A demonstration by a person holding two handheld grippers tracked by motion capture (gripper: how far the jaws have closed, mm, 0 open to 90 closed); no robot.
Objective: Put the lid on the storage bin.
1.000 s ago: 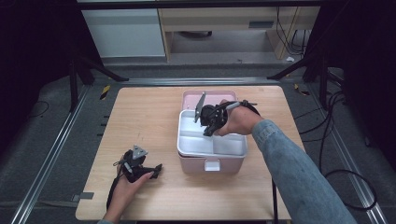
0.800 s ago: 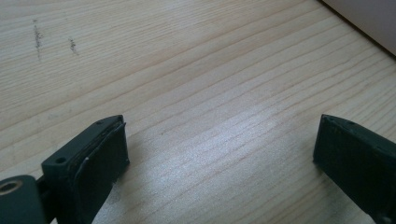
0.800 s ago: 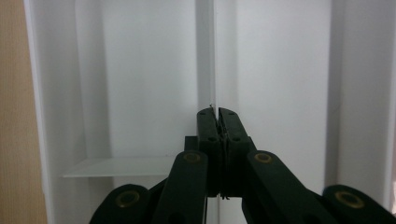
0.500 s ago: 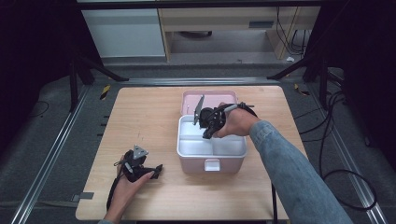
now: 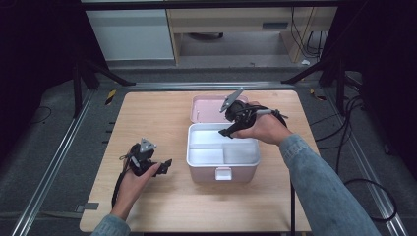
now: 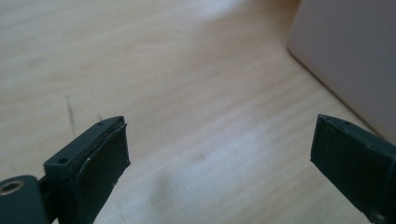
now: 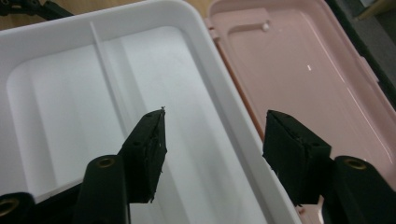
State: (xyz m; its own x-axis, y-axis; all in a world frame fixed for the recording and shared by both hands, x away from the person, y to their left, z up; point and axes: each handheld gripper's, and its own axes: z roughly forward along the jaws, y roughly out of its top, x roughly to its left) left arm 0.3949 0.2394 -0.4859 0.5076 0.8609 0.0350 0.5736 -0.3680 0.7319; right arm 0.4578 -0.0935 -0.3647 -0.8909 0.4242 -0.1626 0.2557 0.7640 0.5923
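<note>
While right gripper (image 7: 212,140) jaws just spread, empty, over glossy white rectangular tray (image 7: 28,37); left gripper (image 6: 219,154) wide apart.

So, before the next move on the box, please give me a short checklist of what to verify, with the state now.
1. Lid fully open: ok, it lies flat behind the box.
2. White tray seated in the box: ok, its rim sits level on top.
3. Tray compartments free of items: ok, the parts in view are bare.
4. Right gripper free: ok, its jaws have just been opening, they straddle the tray's rim without pressing on it.
5. Left gripper free: ok, jaws wide apart above the table, nothing between.
6. Front latch undamaged: cannot tell.
</note>
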